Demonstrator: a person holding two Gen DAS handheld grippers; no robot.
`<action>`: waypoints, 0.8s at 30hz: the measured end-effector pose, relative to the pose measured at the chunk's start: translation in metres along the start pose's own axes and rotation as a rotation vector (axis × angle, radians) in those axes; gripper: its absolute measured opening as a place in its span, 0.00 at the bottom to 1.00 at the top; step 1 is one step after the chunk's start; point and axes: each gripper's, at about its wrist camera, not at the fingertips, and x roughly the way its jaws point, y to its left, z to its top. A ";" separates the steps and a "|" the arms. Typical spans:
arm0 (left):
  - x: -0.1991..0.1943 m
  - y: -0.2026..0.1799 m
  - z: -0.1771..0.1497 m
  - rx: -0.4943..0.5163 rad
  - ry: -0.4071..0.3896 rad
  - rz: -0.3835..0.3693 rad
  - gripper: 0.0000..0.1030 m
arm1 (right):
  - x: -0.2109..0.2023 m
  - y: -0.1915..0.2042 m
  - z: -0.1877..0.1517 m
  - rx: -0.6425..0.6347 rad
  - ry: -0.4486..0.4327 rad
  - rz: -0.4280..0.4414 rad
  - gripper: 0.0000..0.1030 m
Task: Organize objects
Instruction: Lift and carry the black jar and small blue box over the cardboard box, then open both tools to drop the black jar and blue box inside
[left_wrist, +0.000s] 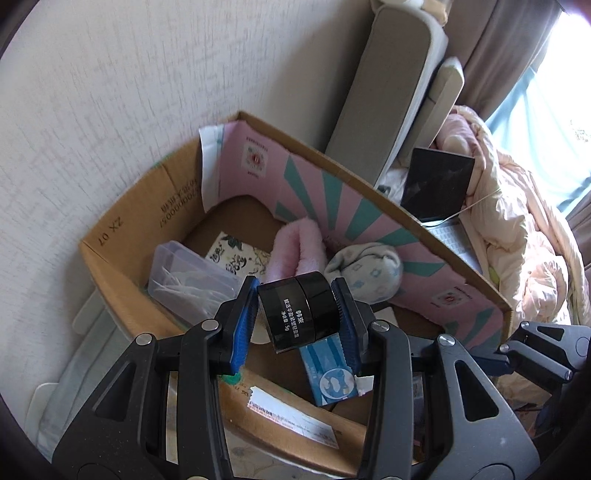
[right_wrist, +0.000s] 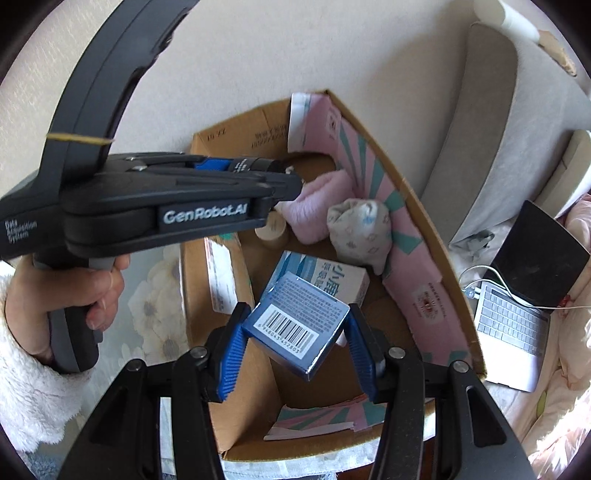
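My left gripper (left_wrist: 297, 312) is shut on a small black jar (left_wrist: 299, 310) with white print and holds it above the open cardboard box (left_wrist: 110, 266). In the right wrist view the left gripper (right_wrist: 258, 177) reaches over the box from the left. My right gripper (right_wrist: 295, 328) is shut on a blue carton with a barcode (right_wrist: 295, 325) and holds it over the box's near half. Inside the box lie a blue and white carton (right_wrist: 325, 277), a pink fluffy slipper (right_wrist: 317, 206), a rolled pale sock (right_wrist: 358, 229) and a clear plastic case (left_wrist: 188, 277).
The box has a pink and teal lining (left_wrist: 332, 192) and stands against a white wall (left_wrist: 92, 110). A grey cushioned headboard (right_wrist: 491, 122) rises to the right. An open laptop (right_wrist: 517, 295) with a white cable lies on peach bedding (left_wrist: 517, 229) beside the box.
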 end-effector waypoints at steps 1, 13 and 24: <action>0.003 0.001 0.000 0.002 0.007 0.002 0.36 | 0.003 0.000 -0.001 -0.003 0.012 0.007 0.46; 0.021 -0.001 -0.003 0.044 0.059 0.035 0.36 | 0.024 0.000 -0.006 0.028 0.086 0.047 0.46; 0.012 0.004 0.010 -0.011 0.061 0.084 1.00 | 0.023 0.004 -0.005 -0.009 0.084 0.051 0.85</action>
